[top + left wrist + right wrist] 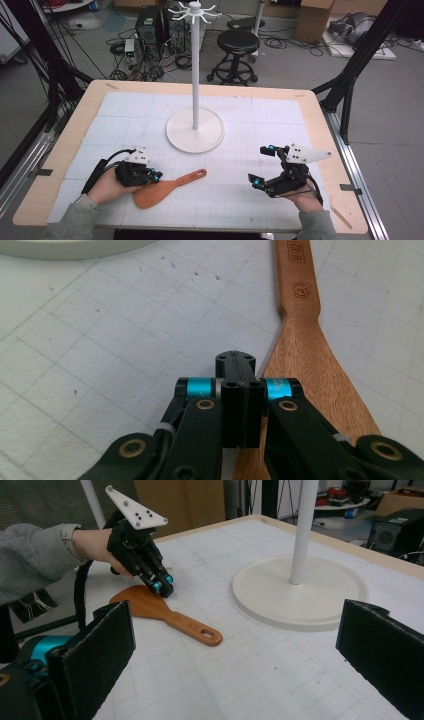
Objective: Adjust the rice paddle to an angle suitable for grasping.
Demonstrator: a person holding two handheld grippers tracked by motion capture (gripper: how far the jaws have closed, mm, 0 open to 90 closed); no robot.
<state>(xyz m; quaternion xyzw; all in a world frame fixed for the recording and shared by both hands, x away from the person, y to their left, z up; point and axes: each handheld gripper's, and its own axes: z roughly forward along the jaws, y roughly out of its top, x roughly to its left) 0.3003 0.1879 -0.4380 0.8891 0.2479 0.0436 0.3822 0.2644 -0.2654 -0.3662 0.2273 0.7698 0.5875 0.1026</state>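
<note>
Surface: wooden table (327, 145) covered by a white gridded mat (250, 125), scuffed with small dark marks; a strip of bare wood shows around the mat.
Room: grey floor at top of the high view, with tangled cables, computer cases (155, 27), a black stool (237, 47), cardboard boxes at upper right.
Stand: white pole on a round base (195, 131), centre of the high view, hooks at its top.
Spatula: wooden spatula (162, 190) flat on the mat, lower left of centre, handle pointing toward the stand.
Left gripper: left gripper (151, 176) closed, nothing between the jaws; tips just over the spatula blade edge; contact unclear.
Right gripper: right gripper (263, 165) wide open, empty, lower right, well apart from the spatula.
In the way: nothing lies between the spatula and the stand.
</note>
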